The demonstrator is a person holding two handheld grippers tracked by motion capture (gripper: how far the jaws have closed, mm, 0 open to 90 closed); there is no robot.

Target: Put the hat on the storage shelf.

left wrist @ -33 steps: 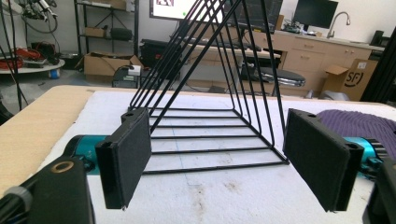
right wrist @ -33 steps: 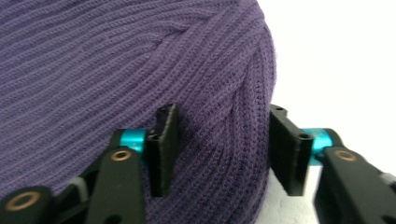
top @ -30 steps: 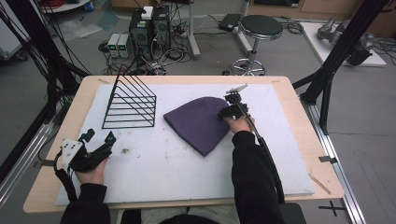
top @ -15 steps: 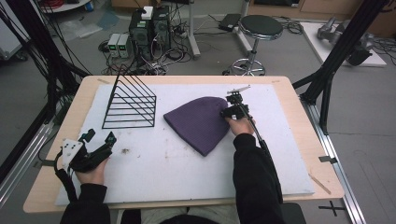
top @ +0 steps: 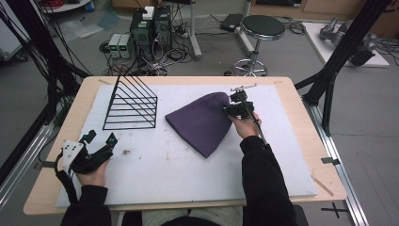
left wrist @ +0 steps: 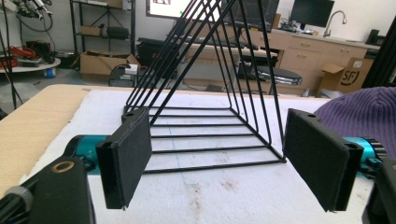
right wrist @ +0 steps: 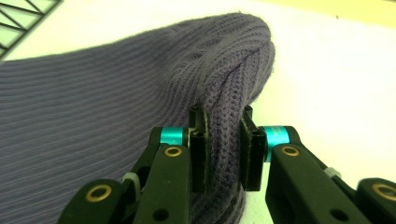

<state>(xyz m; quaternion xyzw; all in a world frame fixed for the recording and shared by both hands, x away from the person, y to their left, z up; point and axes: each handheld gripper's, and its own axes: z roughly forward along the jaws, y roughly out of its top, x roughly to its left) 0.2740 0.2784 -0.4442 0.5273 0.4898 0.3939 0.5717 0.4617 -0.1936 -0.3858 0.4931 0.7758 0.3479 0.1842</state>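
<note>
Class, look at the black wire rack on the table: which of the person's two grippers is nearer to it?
Left. The left gripper sits open just in front of the wire rack; the right gripper is across the table, clamped on the purple beanie.

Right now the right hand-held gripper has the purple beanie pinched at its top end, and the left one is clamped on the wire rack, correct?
Not quite. The right hand-held gripper does pinch the purple beanie at its top end, but the left hand-held gripper is open and holds nothing. The left gripper view shows its jaws spread wide, with the wire rack standing beyond them, untouched.
</note>
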